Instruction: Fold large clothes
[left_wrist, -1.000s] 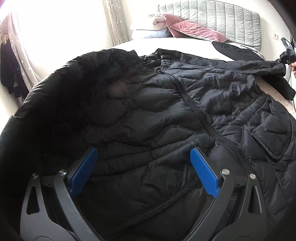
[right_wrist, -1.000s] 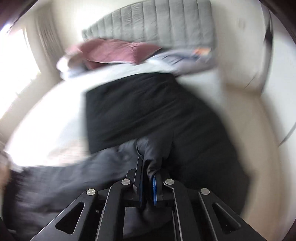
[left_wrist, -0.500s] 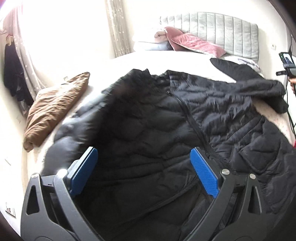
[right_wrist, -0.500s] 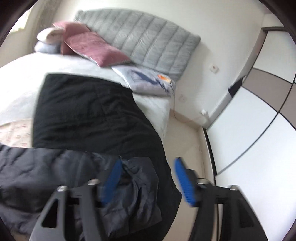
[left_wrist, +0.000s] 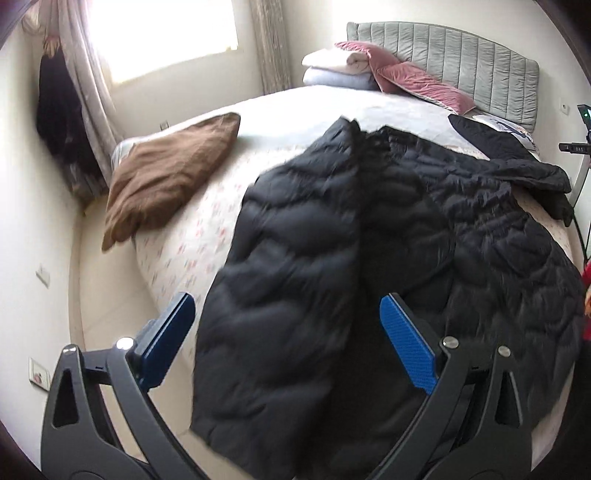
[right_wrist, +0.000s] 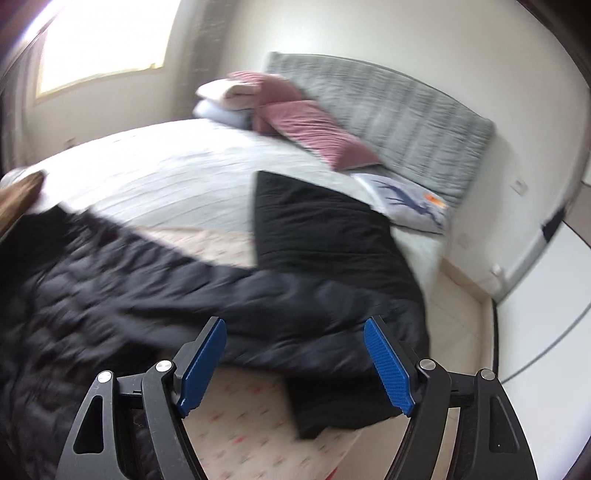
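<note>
A black quilted puffer jacket (left_wrist: 369, 266) lies spread on the bed (left_wrist: 192, 236), one side hanging over the near edge. My left gripper (left_wrist: 291, 343) is open above that hanging part, its blue pads (left_wrist: 406, 347) wide apart with nothing pinched. In the right wrist view the jacket's sleeve (right_wrist: 280, 306) stretches across the bed to the right edge. My right gripper (right_wrist: 295, 365) hovers over the sleeve with its jaws still opening; the blue pads (right_wrist: 388, 369) touch nothing.
A brown cushion (left_wrist: 166, 177) lies at the bed's left edge. A black folded cloth (right_wrist: 317, 229) sits beyond the sleeve. Pink pillows (right_wrist: 310, 125) and a grey headboard (right_wrist: 388, 118) stand at the far end. A printed pillow (right_wrist: 406, 203) lies by the headboard. Floor runs along both sides.
My right gripper let go of the sleeve and opened, swinging back from it. My left gripper pulled back and up; the jacket's left side dropped flat, uncovering the brown cushion and bed edge.
</note>
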